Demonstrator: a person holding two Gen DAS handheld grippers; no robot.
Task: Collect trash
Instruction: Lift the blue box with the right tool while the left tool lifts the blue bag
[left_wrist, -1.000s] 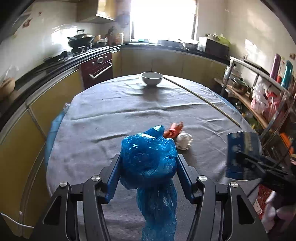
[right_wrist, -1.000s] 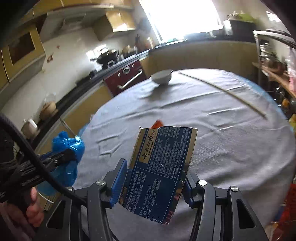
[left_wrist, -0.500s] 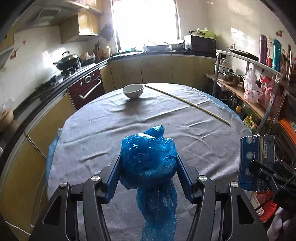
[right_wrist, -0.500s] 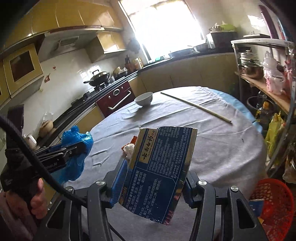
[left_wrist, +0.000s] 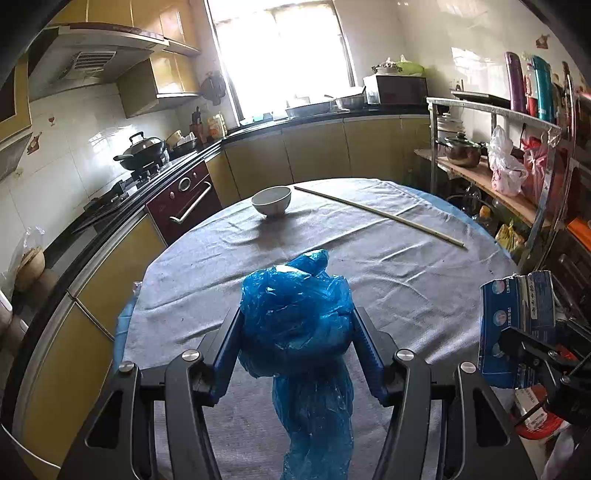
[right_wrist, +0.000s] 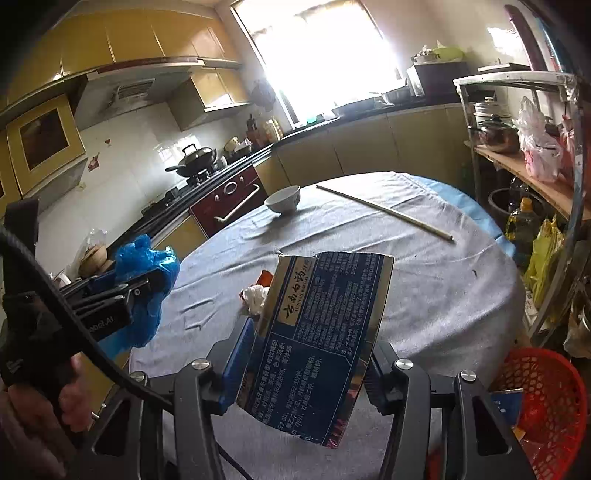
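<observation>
My left gripper (left_wrist: 295, 325) is shut on a crumpled blue plastic bag (left_wrist: 295, 317), whose tail hangs down between the fingers above the near table edge. My right gripper (right_wrist: 306, 343) is shut on a flattened dark blue carton (right_wrist: 317, 332) with printed text, held upright. In the right wrist view a white crumpled tissue (right_wrist: 255, 297) and a red wrapper (right_wrist: 265, 277) lie on the grey tablecloth (right_wrist: 406, 280) just behind the carton. A red mesh basket (right_wrist: 543, 406) stands on the floor at the lower right. The left gripper with its bag (right_wrist: 142, 280) shows at the left there, the carton (left_wrist: 517, 325) at the right of the left wrist view.
A white bowl (left_wrist: 271, 200) and a long thin stick (left_wrist: 376, 214) rest on the far half of the round table. Kitchen counters, a stove with a wok (left_wrist: 142, 151) and an oven run along the left. A metal rack (left_wrist: 517, 155) with pots and bags stands on the right.
Both grippers have pulled back from the table and risen a little, keeping their loads. The tissue and wrapper have dropped from the left wrist view; the red basket has come into the right wrist view.
</observation>
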